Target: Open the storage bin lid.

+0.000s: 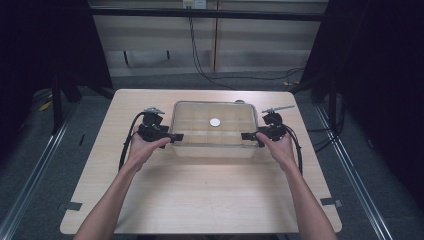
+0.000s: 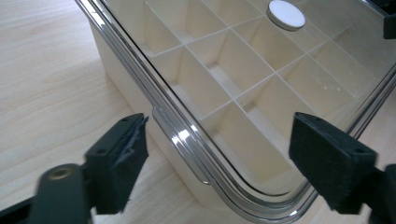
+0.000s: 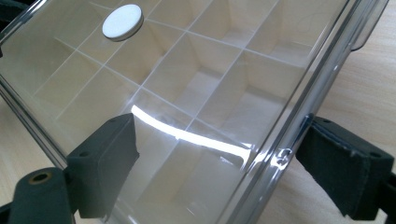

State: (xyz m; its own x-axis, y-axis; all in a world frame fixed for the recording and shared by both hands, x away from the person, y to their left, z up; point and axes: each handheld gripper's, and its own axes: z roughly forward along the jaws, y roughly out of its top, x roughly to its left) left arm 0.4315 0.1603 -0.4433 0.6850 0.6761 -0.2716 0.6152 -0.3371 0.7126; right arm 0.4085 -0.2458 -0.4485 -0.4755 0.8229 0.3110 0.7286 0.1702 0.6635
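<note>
A clear plastic box (image 1: 215, 150) with a grid of cream compartments stands mid-table under a transparent lid (image 2: 261, 60). A white round disc (image 1: 215, 122) lies on the lid's middle, also seen as the disc (image 2: 286, 15) and the disc (image 3: 123, 21) in the gripper views. My left gripper (image 1: 175, 137) is at the box's left side. It stands open (image 2: 224, 161), its jaws straddling the lid's rim and a small tab (image 2: 180, 140). My right gripper (image 1: 247, 136) is at the right side, open (image 3: 224, 168), straddling the lid's rim there (image 3: 280, 154). Neither pad visibly presses the lid.
The light wooden table (image 1: 210, 195) has bare room in front of the box and to both sides. Forearms come in from the near edge. Cables trail from both grippers, and dark floor with metal rails (image 1: 35, 170) surrounds the table.
</note>
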